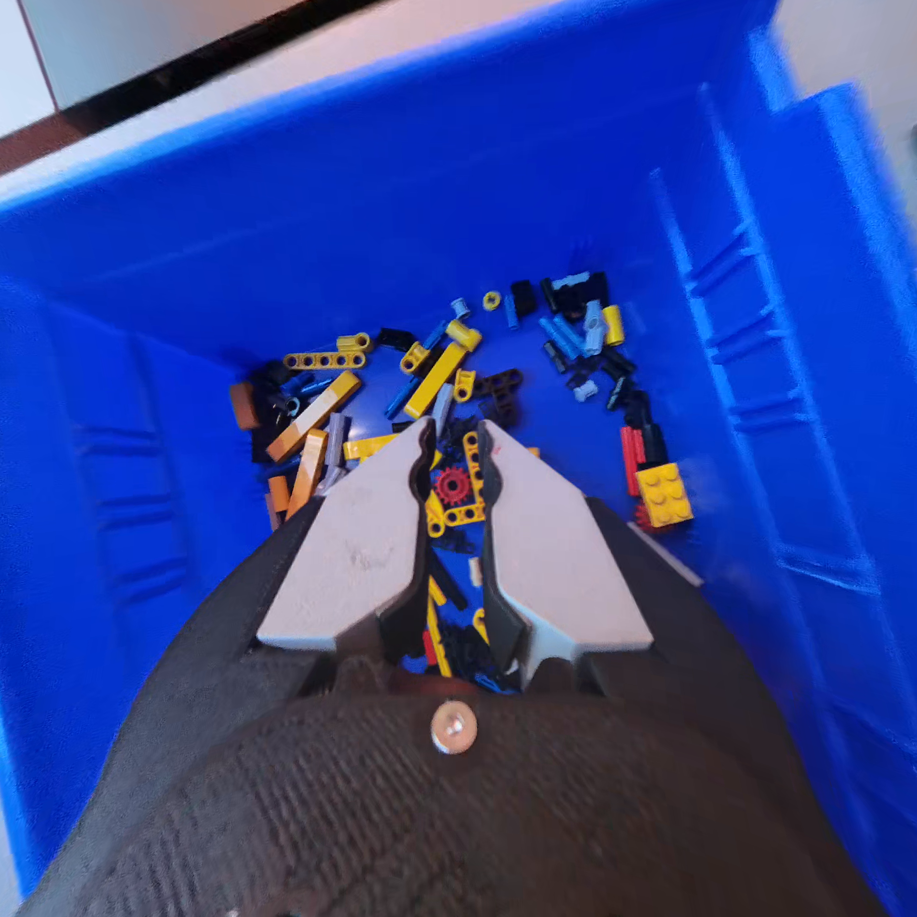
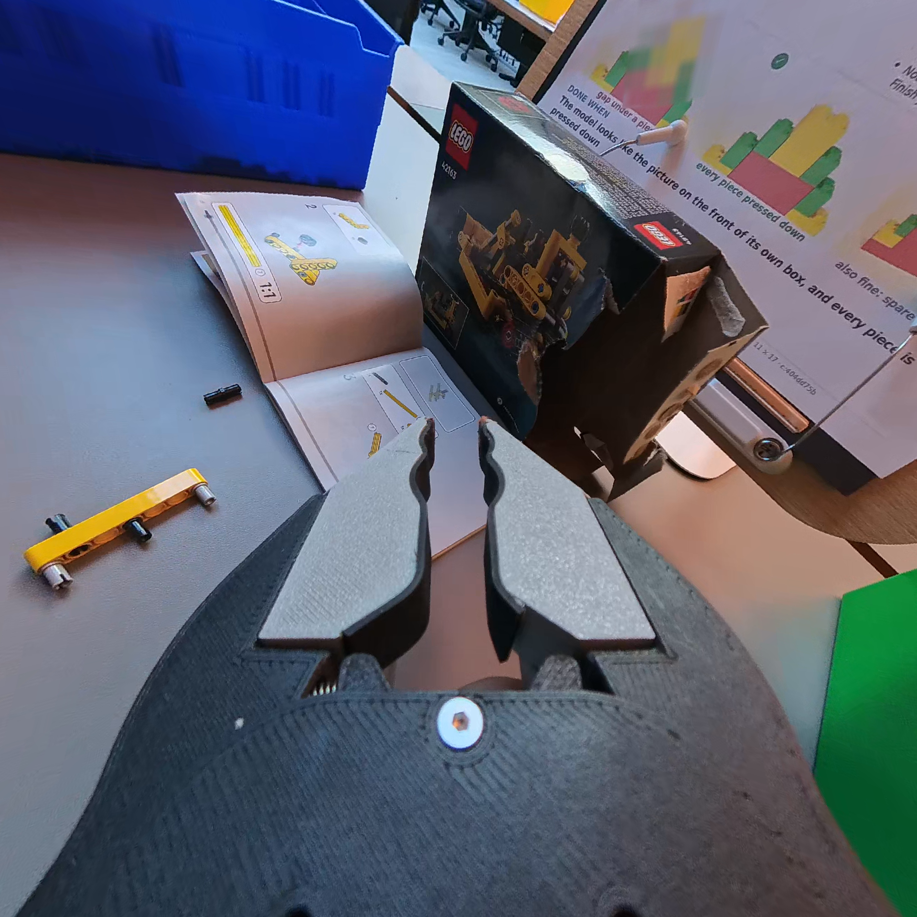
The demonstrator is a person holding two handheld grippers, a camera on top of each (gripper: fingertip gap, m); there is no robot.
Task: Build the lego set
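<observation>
My left gripper (image 1: 456, 427) is open and empty, held inside a blue bin (image 1: 347, 198) above a pile of loose yellow, black, blue and grey pieces. A red gear (image 1: 452, 486) on a yellow frame piece shows between its fingers. A yellow 2x4 brick (image 1: 664, 493) lies at the right of the pile. My right gripper (image 2: 456, 425) is open and empty above the dark table, over the open instruction booklet (image 2: 322, 278). A yellow beam (image 2: 119, 516) with black and grey pins in it lies on the table to its left. A loose black pin (image 2: 222, 395) lies farther back.
The set's black box (image 2: 546, 258) stands upright behind the booklet. The blue bin (image 2: 188, 89) sits at the table's far left. A white instruction poster (image 2: 744, 173) stands at the right on a wire holder. A green sheet (image 2: 873, 719) lies at the near right.
</observation>
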